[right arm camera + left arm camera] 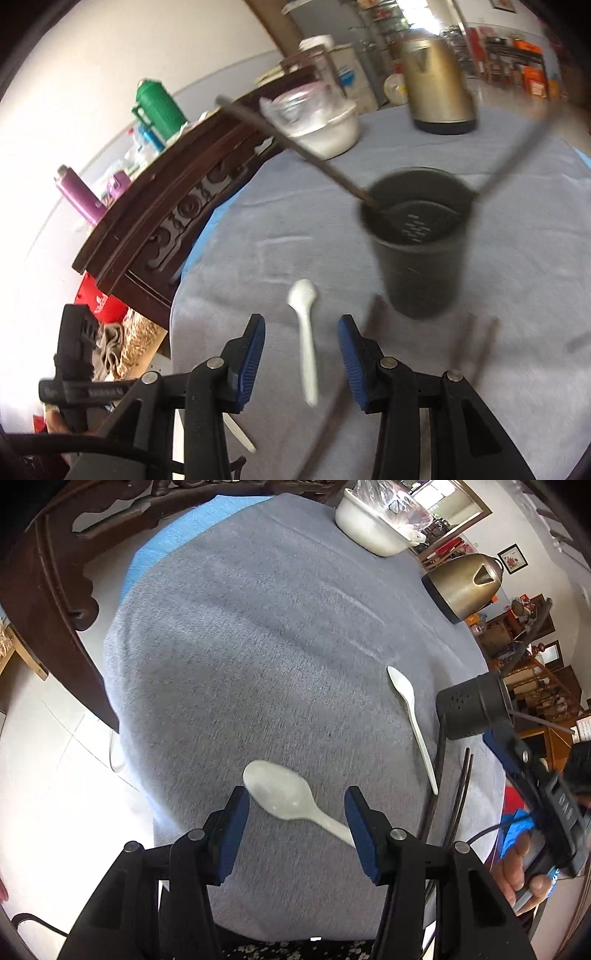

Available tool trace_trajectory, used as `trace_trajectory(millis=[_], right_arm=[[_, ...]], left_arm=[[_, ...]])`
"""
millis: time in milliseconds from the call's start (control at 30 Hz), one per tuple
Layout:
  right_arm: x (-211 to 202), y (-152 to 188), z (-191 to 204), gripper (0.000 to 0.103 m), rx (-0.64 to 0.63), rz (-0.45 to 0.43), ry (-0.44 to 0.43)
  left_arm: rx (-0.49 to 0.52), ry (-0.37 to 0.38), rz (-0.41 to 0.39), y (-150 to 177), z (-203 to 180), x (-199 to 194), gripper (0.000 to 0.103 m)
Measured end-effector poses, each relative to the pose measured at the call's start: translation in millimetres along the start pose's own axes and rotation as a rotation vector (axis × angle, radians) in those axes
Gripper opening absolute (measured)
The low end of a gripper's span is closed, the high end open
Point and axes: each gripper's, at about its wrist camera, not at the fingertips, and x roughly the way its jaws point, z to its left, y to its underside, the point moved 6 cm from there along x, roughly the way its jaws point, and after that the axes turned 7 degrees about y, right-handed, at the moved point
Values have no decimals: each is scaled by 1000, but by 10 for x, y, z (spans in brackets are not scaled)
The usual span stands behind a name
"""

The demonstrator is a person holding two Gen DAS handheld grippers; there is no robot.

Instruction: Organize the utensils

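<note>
We're lining up left gripper (295, 806), jaws open, over spoon (284, 794); right gripper (301, 343) open, empty. Next: close, drop it in cup (421, 243).

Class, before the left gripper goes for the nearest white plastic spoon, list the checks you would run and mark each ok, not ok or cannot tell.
1. Left gripper jaws apart, nothing held: ok.
2. Nearest white plastic spoon lies flat on the grey tablecloth between the jaws: ok.
3. Pads already touching the spoon: cannot tell.
4. Dark perforated utensil cup upright, mouth open: ok.
5. Room left in the cup beside the dark chopsticks: ok.
6. Right gripper empty, above the second white spoon: ok.
</note>
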Motion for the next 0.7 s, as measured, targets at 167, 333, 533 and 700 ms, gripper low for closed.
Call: trace_trajectory(millis=[167, 333, 533, 700], right_arm=[[430, -177, 133, 56, -34, 101, 68], [848, -191, 256, 56, -96, 177, 181], [1158, -127, 257, 40, -134, 228, 322], [1126, -68, 265, 32, -200, 215, 391]], left_arm=[[11, -18, -24, -82, -21, 93, 53], [51, -28, -38, -95, -41, 140, 25], [115, -22, -51, -165, -124, 150, 13], [178, -2, -31, -213, -255, 206, 13]])
